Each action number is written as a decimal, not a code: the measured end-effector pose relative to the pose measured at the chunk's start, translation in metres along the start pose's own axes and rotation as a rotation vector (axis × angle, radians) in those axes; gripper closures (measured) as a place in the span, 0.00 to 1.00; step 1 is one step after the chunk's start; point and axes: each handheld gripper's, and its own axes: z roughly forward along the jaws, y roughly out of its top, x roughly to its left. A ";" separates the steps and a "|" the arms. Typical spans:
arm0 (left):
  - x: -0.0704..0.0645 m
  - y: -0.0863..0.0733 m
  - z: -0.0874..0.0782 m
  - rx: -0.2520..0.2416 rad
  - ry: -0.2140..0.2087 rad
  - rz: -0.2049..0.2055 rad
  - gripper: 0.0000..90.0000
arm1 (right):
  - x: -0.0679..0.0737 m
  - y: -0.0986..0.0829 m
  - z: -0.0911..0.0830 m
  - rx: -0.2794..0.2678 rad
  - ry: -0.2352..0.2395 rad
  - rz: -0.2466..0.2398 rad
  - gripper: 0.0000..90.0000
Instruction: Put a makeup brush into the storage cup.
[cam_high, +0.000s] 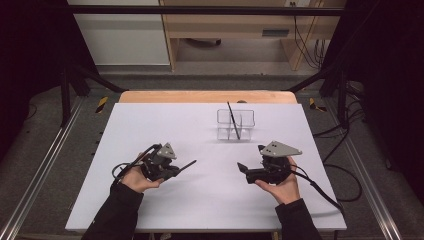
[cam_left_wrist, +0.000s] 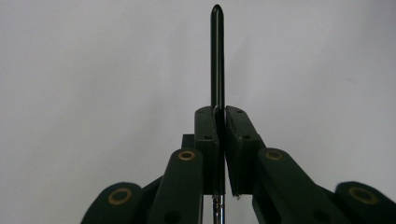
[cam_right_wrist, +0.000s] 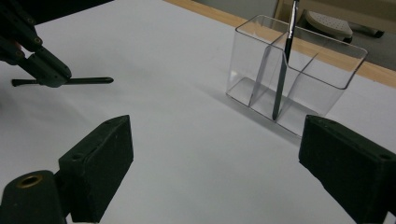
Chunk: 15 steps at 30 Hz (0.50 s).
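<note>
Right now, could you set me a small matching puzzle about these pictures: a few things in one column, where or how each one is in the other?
Things:
1. left gripper
2. right gripper
3. clear organizer
4. white table

States:
A. open, holding nothing
B. has one dark pen standing in it
C. shut on a black pen
D. bears the organizer

Pairs: 1-C, 2-A, 3-B, 4-D

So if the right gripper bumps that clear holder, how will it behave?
The clear holder looks thin-walled and nearly empty, so it is probably light and would slide on the smooth white table. The tall pen leaning inside may rattle or help tip it.
</note>
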 end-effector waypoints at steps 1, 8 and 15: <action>-0.002 0.001 0.000 -0.003 -0.007 0.003 0.93 | 0.001 0.001 0.001 0.002 0.001 -0.008 0.12; -0.013 0.009 0.001 -0.008 -0.025 0.036 0.93 | 0.012 0.007 0.008 0.048 0.017 -0.082 0.12; -0.022 0.015 0.005 -0.004 -0.050 0.064 0.93 | 0.022 0.010 0.015 0.094 0.042 -0.134 0.12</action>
